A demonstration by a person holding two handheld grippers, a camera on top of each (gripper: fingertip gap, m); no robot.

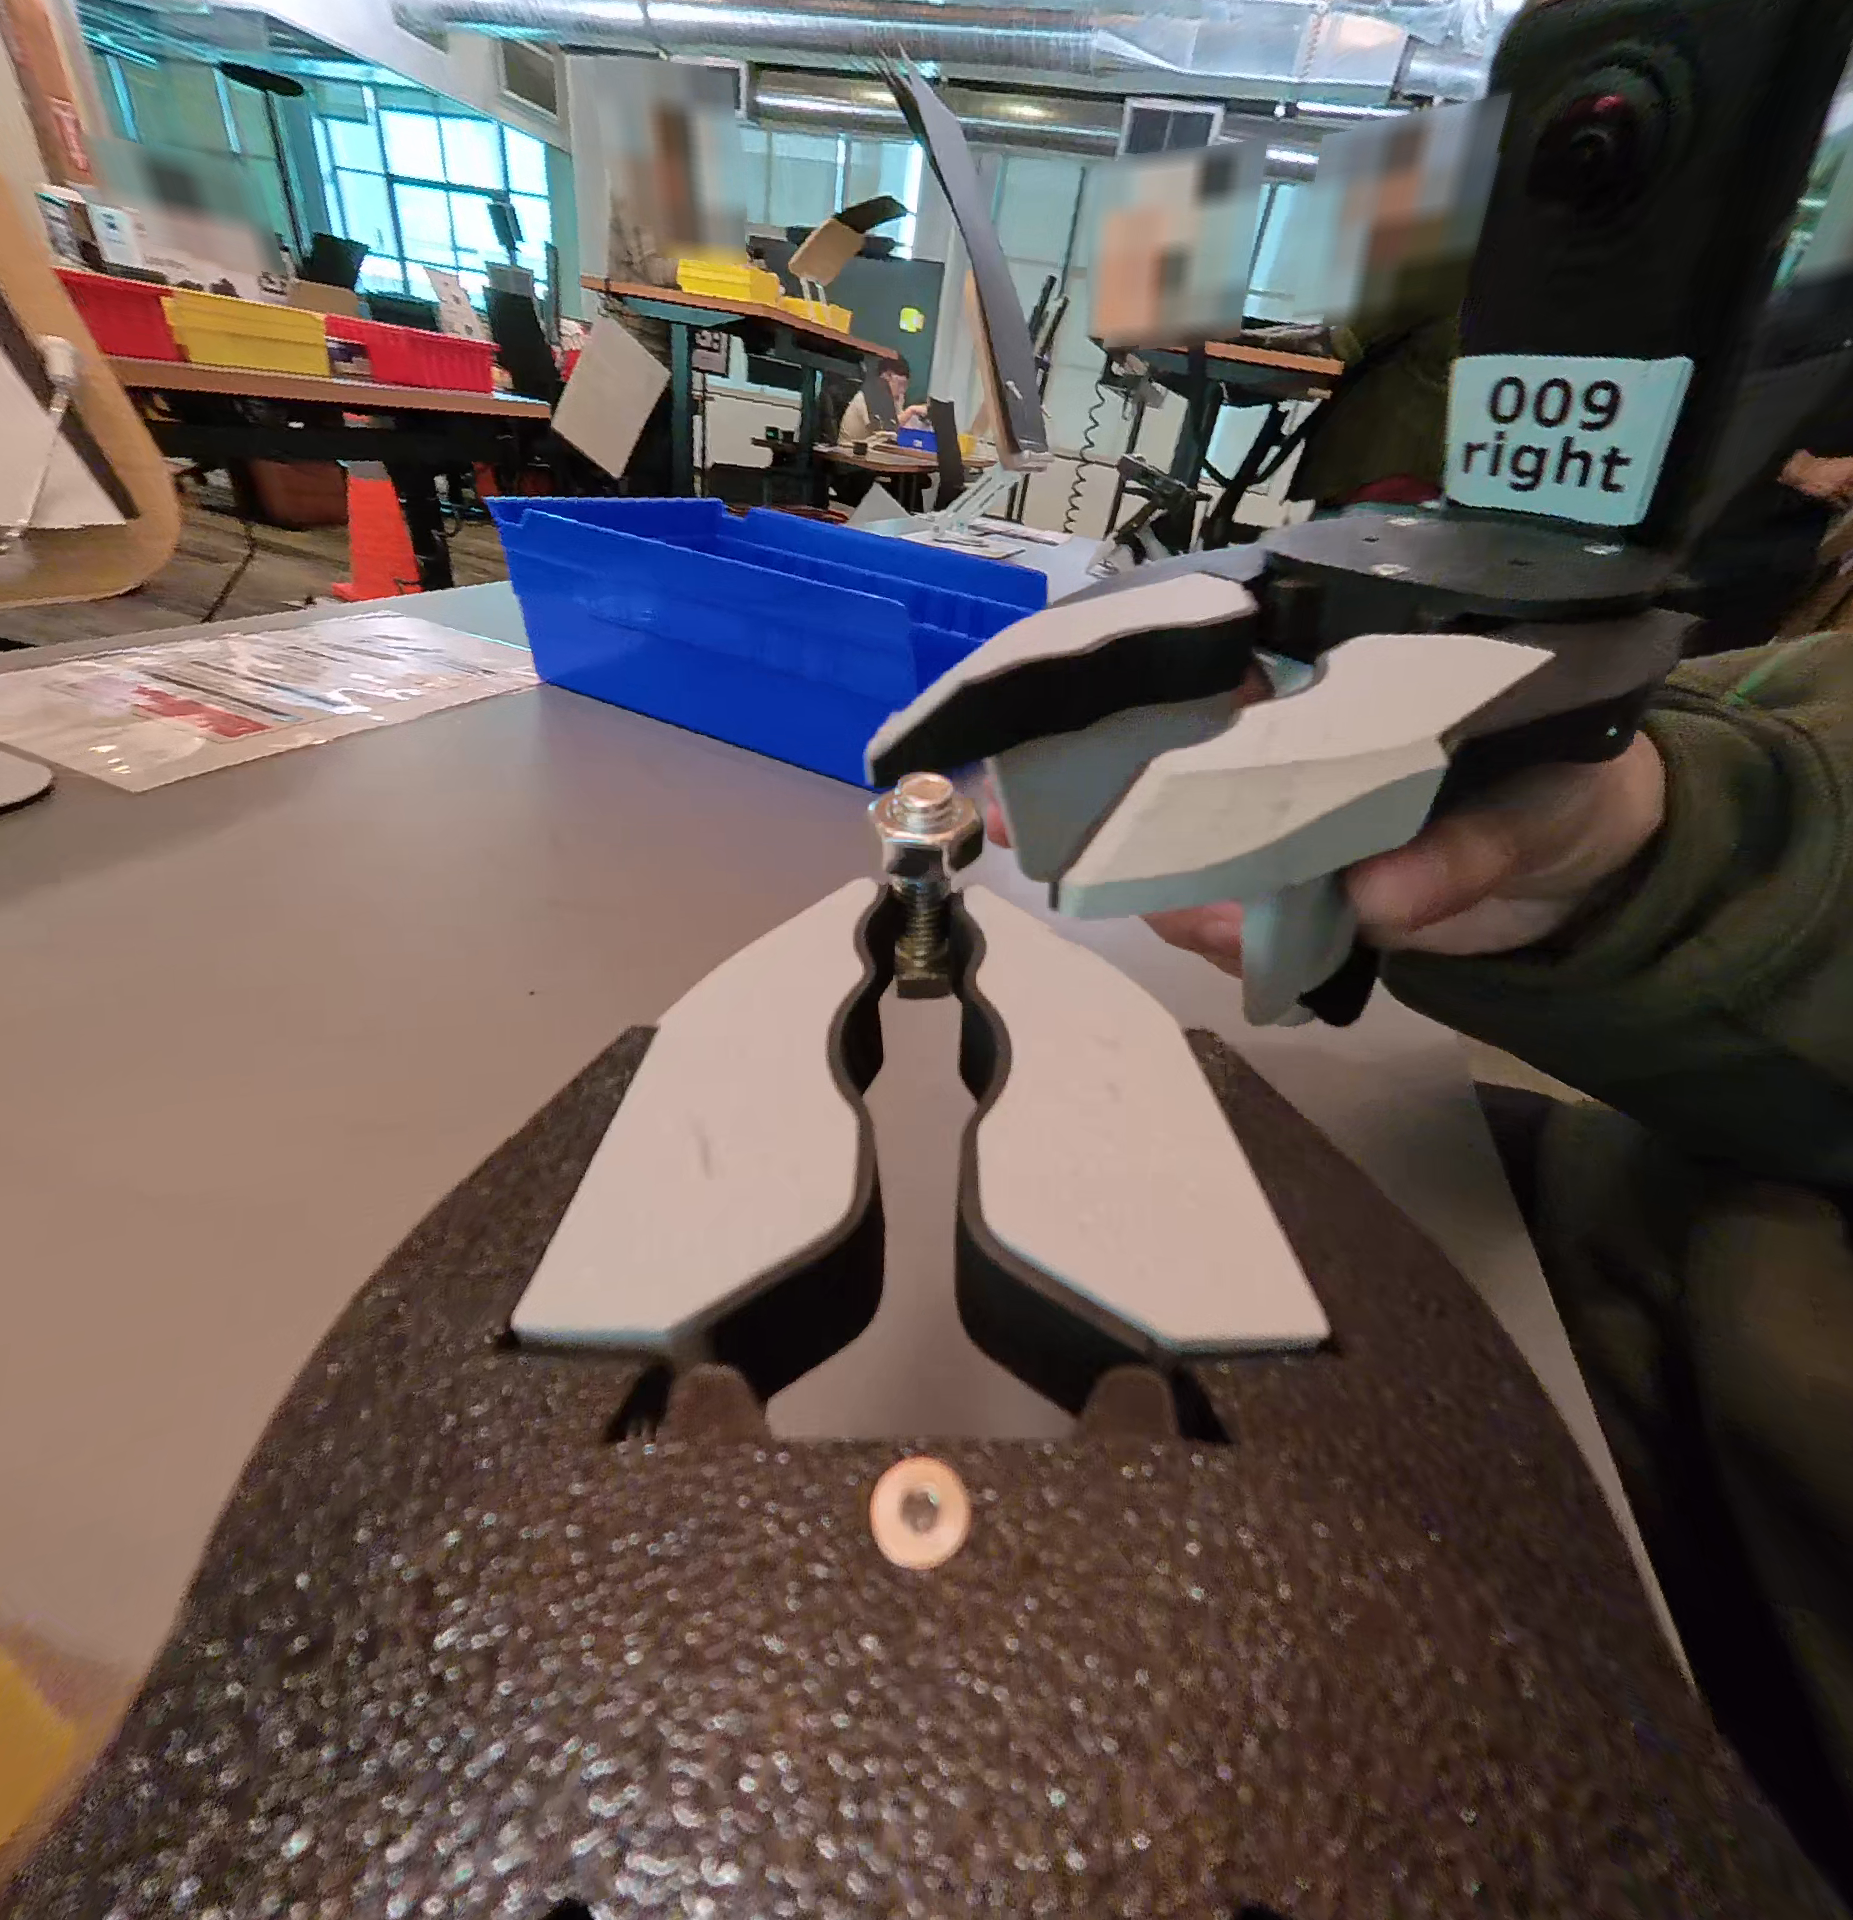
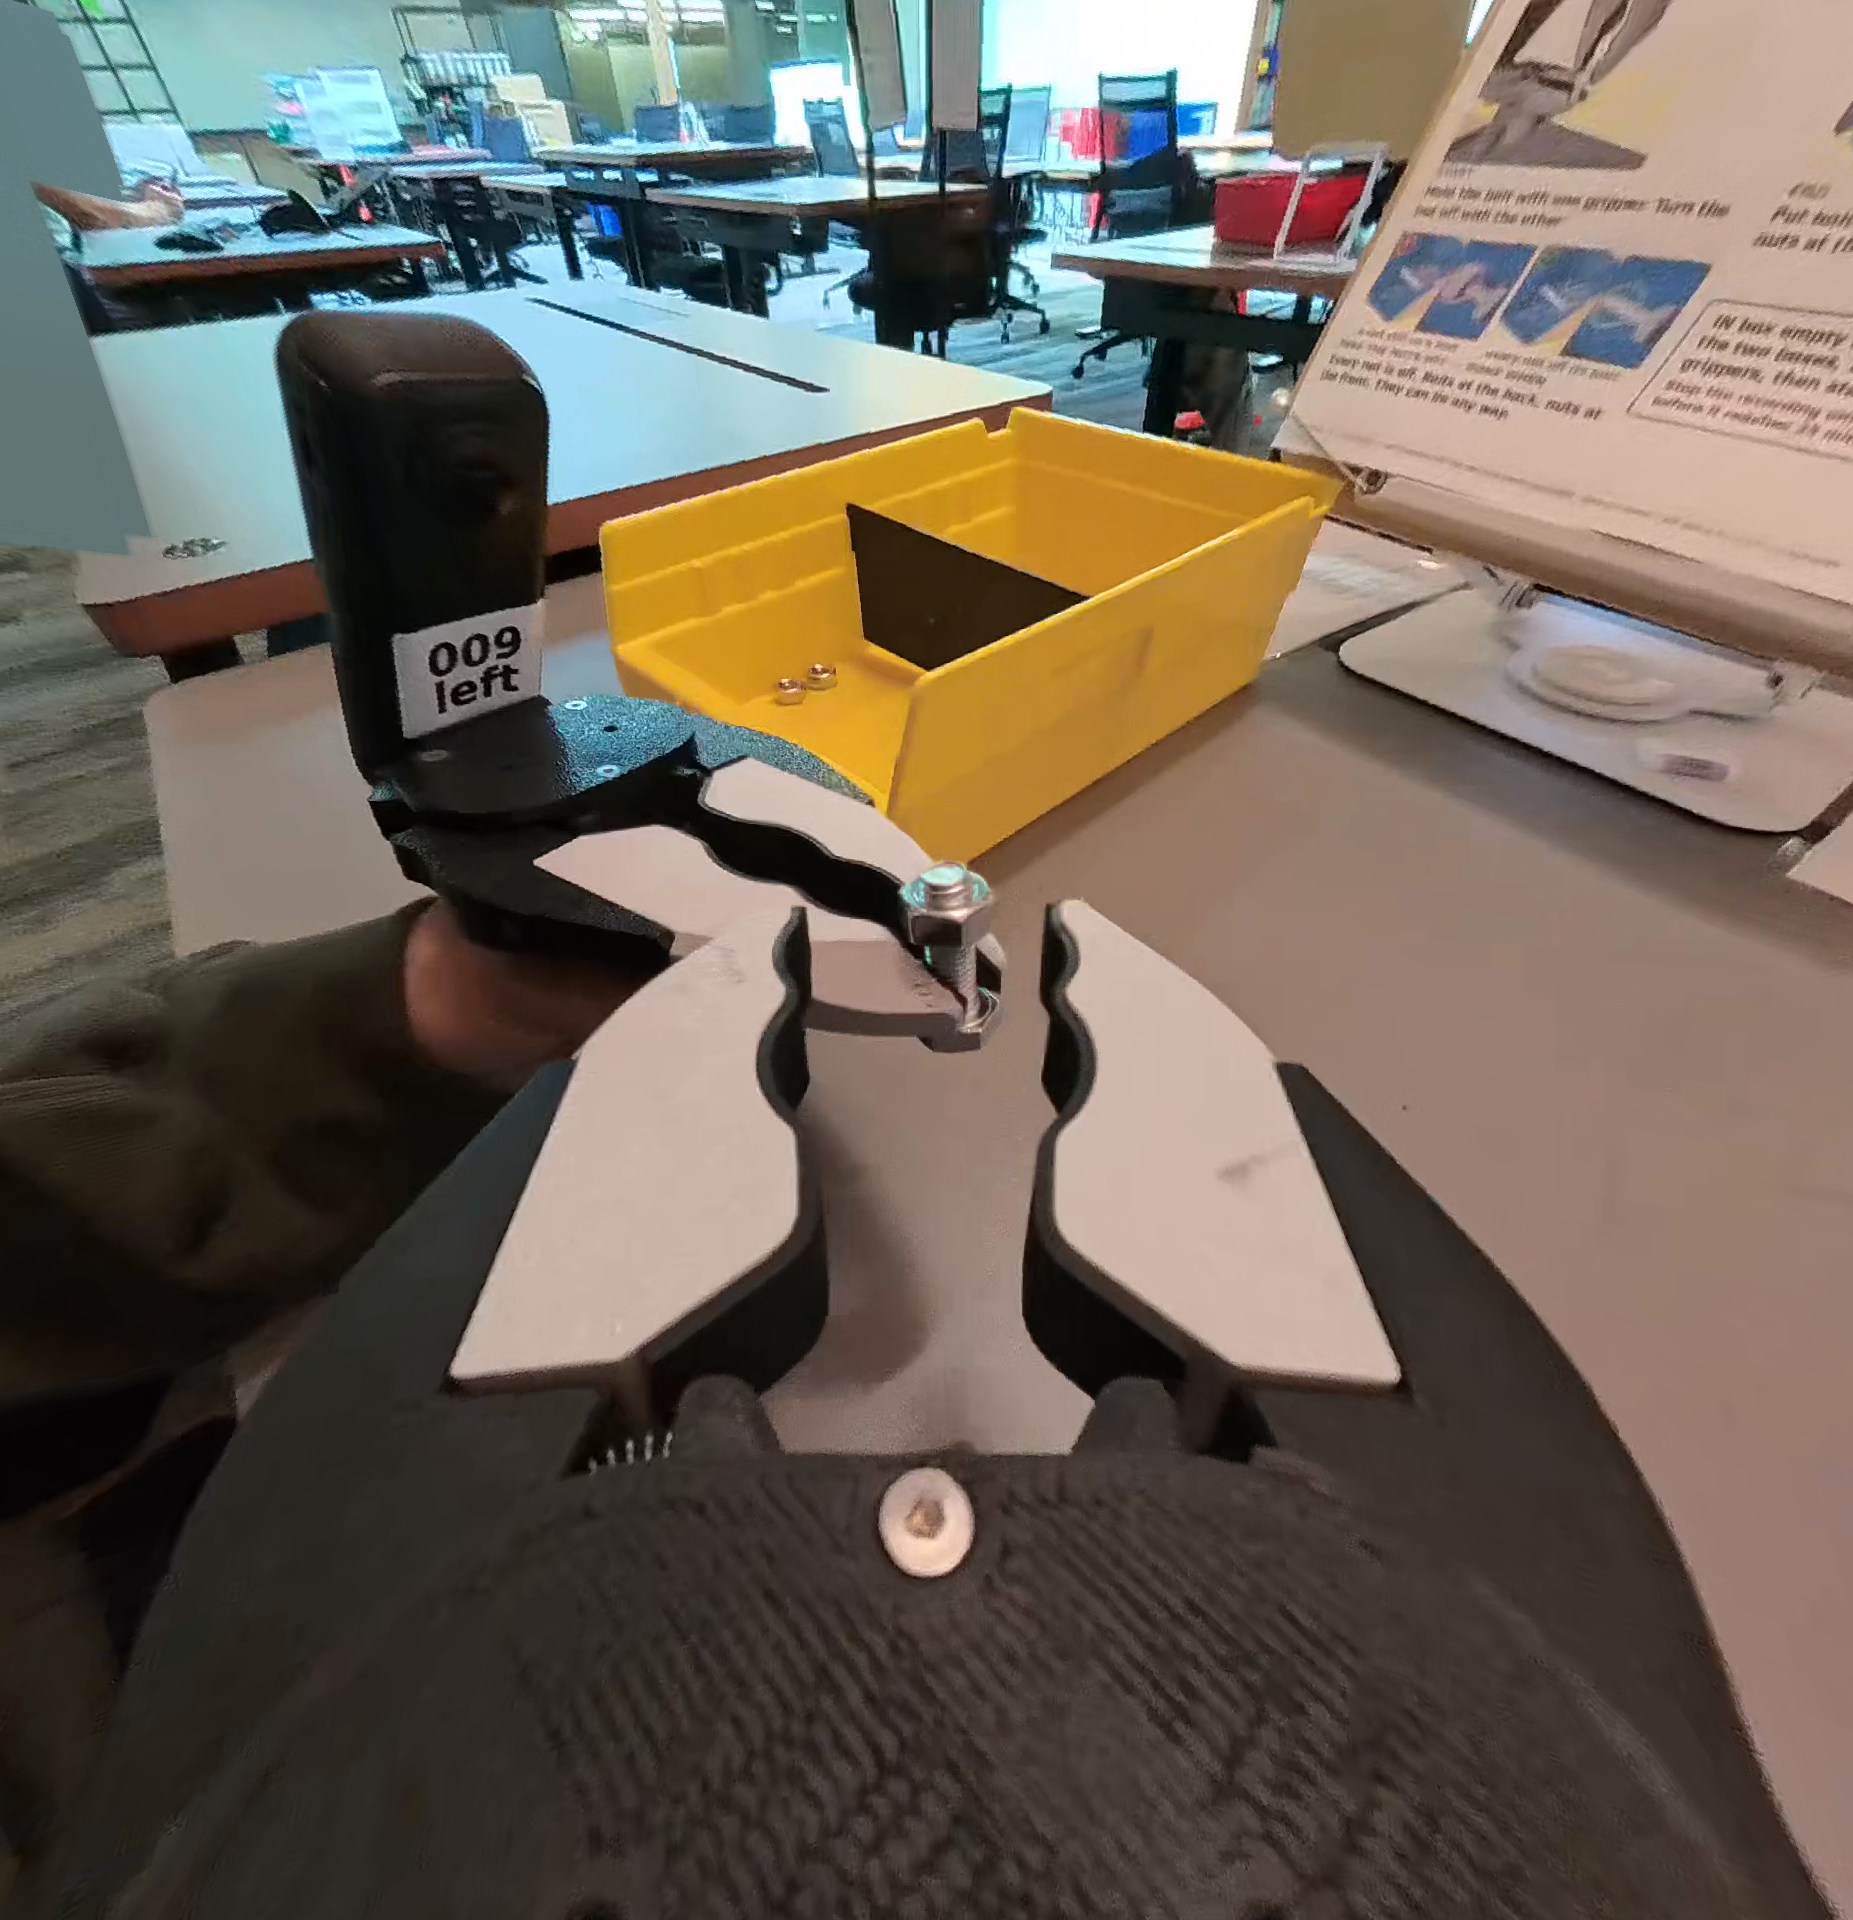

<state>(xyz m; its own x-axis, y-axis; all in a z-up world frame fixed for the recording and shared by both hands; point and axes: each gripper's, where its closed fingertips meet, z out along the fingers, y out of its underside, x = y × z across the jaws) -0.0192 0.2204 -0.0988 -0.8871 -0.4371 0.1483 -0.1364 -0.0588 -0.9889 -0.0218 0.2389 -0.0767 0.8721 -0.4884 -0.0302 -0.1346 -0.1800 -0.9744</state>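
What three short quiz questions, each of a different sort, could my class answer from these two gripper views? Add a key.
1. True or false: the left gripper is shut on the bolt.
2. Multiple choice: the two loose nuts lie in A) the blue bin, B) the yellow bin, C) on the table.
3. Fill in: the right gripper is ____, its fingers on either side of the nut on the bolt, not touching it.

Key: 1 true; 2 B; 3 open.
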